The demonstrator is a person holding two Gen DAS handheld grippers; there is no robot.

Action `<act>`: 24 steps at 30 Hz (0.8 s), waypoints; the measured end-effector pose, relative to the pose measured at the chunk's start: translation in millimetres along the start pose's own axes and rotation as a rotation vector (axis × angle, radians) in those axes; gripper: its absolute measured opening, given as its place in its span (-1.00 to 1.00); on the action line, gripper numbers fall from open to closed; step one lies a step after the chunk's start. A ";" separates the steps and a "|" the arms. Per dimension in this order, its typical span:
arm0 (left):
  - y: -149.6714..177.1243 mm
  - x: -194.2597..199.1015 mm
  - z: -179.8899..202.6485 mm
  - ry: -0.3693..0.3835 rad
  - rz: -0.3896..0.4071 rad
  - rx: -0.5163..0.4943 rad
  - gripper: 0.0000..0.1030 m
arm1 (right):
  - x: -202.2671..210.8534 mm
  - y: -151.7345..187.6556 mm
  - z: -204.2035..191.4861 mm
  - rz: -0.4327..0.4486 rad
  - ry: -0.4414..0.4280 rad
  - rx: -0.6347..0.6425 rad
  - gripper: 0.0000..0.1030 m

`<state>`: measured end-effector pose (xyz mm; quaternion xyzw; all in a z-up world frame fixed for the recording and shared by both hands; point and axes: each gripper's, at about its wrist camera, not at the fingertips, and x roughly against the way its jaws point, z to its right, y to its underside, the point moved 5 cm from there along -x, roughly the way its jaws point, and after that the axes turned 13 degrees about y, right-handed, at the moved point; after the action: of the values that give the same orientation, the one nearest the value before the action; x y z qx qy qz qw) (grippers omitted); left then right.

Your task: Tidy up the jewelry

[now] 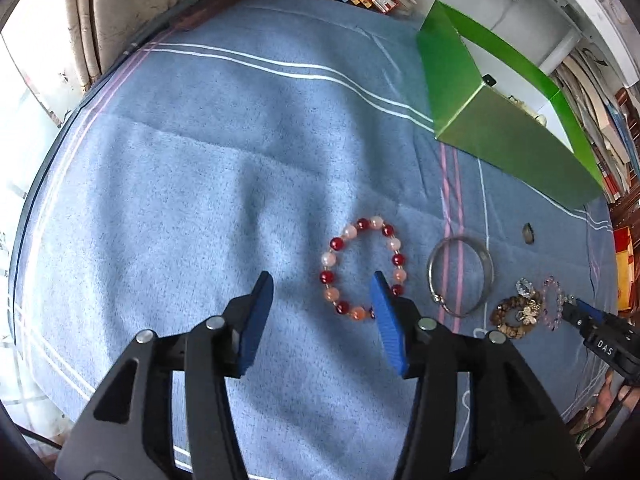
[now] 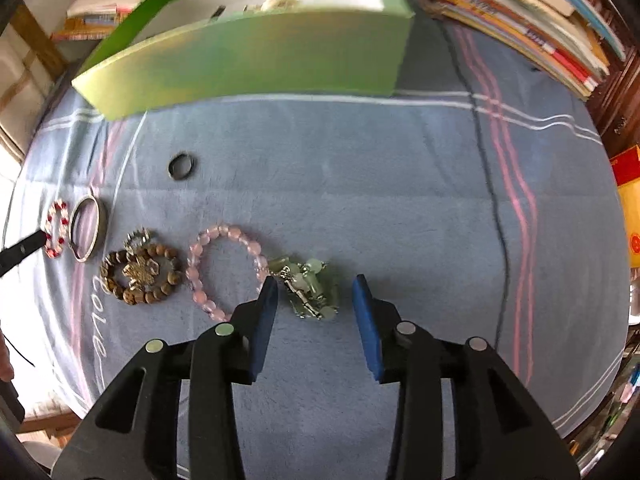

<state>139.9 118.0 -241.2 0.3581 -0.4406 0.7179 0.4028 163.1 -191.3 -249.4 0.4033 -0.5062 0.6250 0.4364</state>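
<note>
I held my left hand-held gripper (image 1: 322,294) spread and empty over the blue cloth (image 1: 200,184) on the bench, pointed steeply down. The red and pink bead bracelet (image 1: 362,266) lay flat just past the tips, its near side partly hidden behind the right-hand finger, so I judged it was lined up for a pinch on the beads, not yet made.

My right hand-held gripper (image 2: 316,296) was also parted, with the small heap of pale green beads and silver links (image 2: 310,290) lying between the fingers. The pads stood clear of it on both sides — nothing was pinched. The left finger sat close against the end of the pink bead bracelet (image 2: 224,264), a thing I would have to mind so as not to drag it along.

The rest of the jewelry lay in a loose row on the cloth: a silver bangle (image 1: 460,276), a brown bead bracelet (image 2: 140,274) with a metal flower charm on it, and a dark ring (image 2: 182,166) apart, nearer the green box (image 2: 256,60). The box stood open at the far side, a few pieces already inside, so I took it for the place where everything belonged.

As for writing, "DAS" showed on the body of the right hand-held gripper in the left view, and "love" was stitched on the cloth. The book spines (image 2: 520,20) were too blurred to read.
</note>
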 end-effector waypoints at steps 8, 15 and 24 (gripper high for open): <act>-1.5 -11.1 12.8 0.003 -0.021 -0.048 -0.71 | 13.4 -0.9 4.8 0.029 -0.027 -0.038 -0.84; 11.5 -14.4 37.7 0.078 -0.063 -0.126 -0.81 | 25.2 -1.7 35.2 0.058 -0.030 -0.115 -0.84; 17.0 -12.4 45.1 0.088 -0.070 -0.136 -0.79 | 77.9 -15.5 24.0 0.174 -0.149 -0.096 -0.84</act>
<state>137.1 68.4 -241.8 0.3133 -0.4574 0.6869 0.4699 156.5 -202.7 -167.4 0.3818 -0.5994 0.6041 0.3605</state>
